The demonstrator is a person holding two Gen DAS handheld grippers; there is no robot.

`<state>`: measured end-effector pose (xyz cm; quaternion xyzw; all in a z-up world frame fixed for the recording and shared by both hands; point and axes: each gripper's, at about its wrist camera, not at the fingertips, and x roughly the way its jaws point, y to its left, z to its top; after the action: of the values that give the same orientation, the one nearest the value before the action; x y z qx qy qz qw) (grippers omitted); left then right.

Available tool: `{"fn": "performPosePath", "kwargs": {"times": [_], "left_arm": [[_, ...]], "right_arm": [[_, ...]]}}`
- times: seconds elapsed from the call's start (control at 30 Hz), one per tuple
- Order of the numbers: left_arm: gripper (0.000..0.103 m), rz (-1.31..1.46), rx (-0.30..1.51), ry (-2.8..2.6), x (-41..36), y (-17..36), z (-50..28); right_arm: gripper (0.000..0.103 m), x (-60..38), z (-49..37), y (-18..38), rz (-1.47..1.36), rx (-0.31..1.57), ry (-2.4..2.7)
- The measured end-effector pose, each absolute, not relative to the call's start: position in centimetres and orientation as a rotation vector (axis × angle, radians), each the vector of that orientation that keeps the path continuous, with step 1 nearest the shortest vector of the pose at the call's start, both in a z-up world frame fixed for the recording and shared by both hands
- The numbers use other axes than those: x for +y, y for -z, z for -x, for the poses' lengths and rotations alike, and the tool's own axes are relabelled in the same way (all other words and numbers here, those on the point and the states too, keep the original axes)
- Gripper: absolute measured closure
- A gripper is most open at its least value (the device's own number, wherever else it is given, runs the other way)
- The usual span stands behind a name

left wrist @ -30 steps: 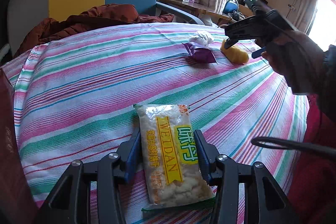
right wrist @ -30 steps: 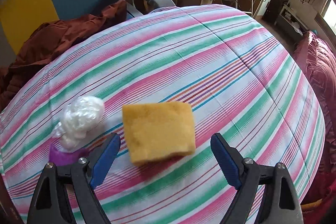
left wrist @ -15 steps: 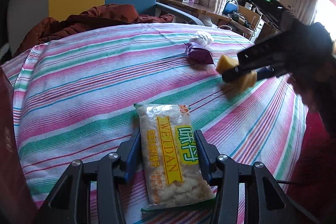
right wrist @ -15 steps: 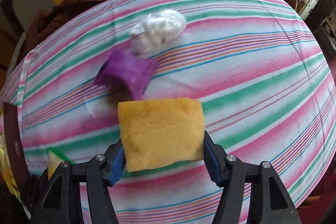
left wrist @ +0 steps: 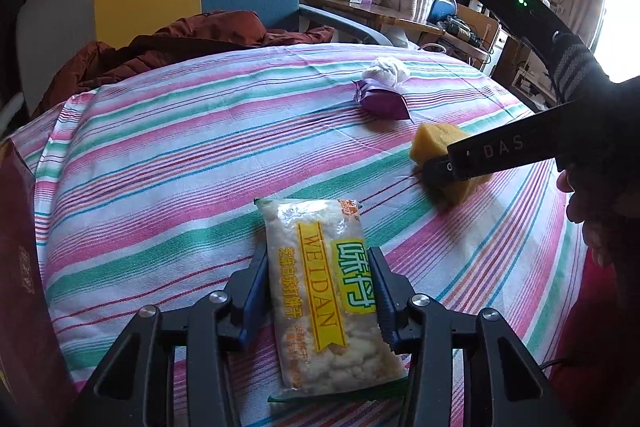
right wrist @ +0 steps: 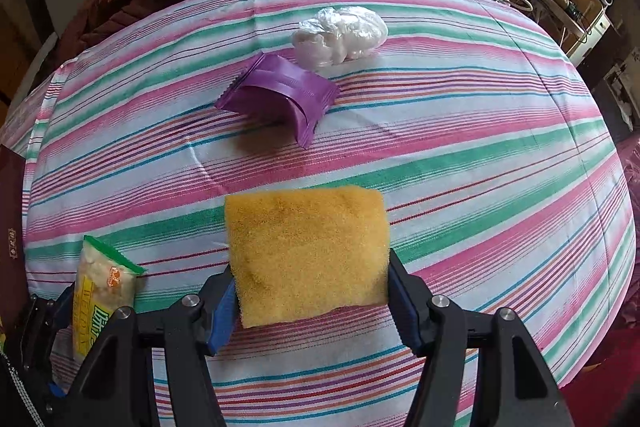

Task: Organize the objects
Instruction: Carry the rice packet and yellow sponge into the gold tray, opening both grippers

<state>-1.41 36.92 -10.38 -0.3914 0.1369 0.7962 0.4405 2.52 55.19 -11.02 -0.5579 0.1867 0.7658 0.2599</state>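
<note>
Two grips are live. Right gripper [right wrist: 310,291] is clamped on the yellow sponge [right wrist: 306,251]: jaws have just closed in, blue pads pressing both side edges, the sponge bulging forward past the tips. Left gripper [left wrist: 318,291] is clamped on the snack packet [left wrist: 328,291], pads biting its long edges about mid-length, the packet's far end sticking out ahead of the tips over the striped cloth [left wrist: 160,155].

Relative to the right claw: the packet and left claw sit just off its left finger, low left. The purple pouch [right wrist: 280,95] is ahead and slightly left, and the crumpled plastic bag [right wrist: 340,35] lies beyond that, the two close or perhaps touching. A dark red box edge [right wrist: 12,211] sits at far left. From the left claw, the sponge is ahead to the right, near the cloth; I can't tell if it clears it.

Step in hand, as I read it: bring the sponge in beside the packet to group the items.

How to do it well:
- Keep the squeeze light. The sponge compresses and will spring on release.
- Lift clear of the cloth before traversing, or it drags and rucks the fabric.
- Approach from the right claw's left, and stop short of the left finger.
- Set down flat, then open.
</note>
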Motion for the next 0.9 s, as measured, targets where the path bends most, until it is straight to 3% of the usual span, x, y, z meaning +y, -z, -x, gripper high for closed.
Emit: {"fn": "performPosePath", "kwargs": {"times": [0.37, 0.9], "left_arm": [[0.057, 0.983, 0.378, -2.016, 35.4, 8.9, -0.5], [0.057, 0.818, 0.298, -2.239, 25.4, -0.1, -1.5]], "right_arm": [[0.038, 52.6, -1.5, 10.1, 1.545, 0.439, -2.210], [0.038, 52.3, -1.4, 8.5, 1.470, 0.346, -2.294]]}}
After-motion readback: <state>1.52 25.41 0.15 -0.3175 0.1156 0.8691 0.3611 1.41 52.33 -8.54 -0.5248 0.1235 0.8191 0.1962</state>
